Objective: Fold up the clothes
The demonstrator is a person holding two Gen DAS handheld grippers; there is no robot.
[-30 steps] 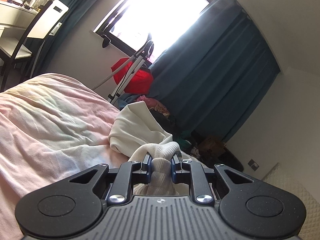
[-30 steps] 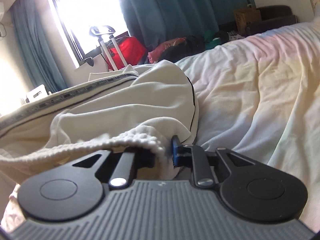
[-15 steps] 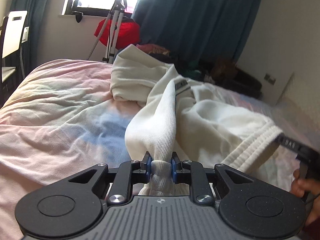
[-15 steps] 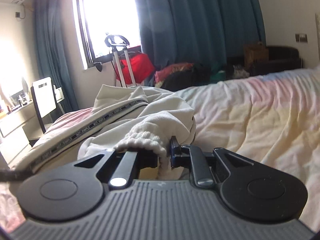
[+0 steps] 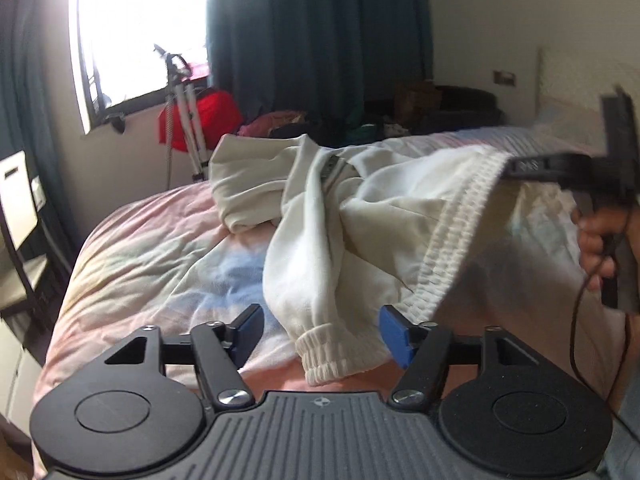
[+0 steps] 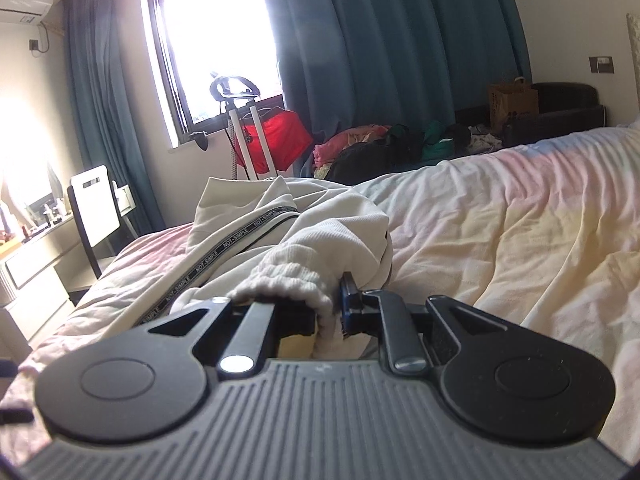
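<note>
The left gripper (image 5: pixel 320 330) gapes wide around a ribbed cuff (image 5: pixel 332 354) lying loose at 6 o'clock. The cream sweatpants (image 5: pixel 320 208) sprawl rumpled across the pastel bed (image 5: pixel 152 248), no neat fold showing. At 3 o'clock the right gripper (image 6: pixel 330 314) pinches their waistband (image 5: pixel 460 236). Towards 12, a red bag (image 6: pixel 280 142) and clothes pile (image 6: pixel 360 148) sit clear.

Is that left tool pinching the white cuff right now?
No, the left gripper has its blue fingers spread wide, the cuff lying loose between them.
</note>
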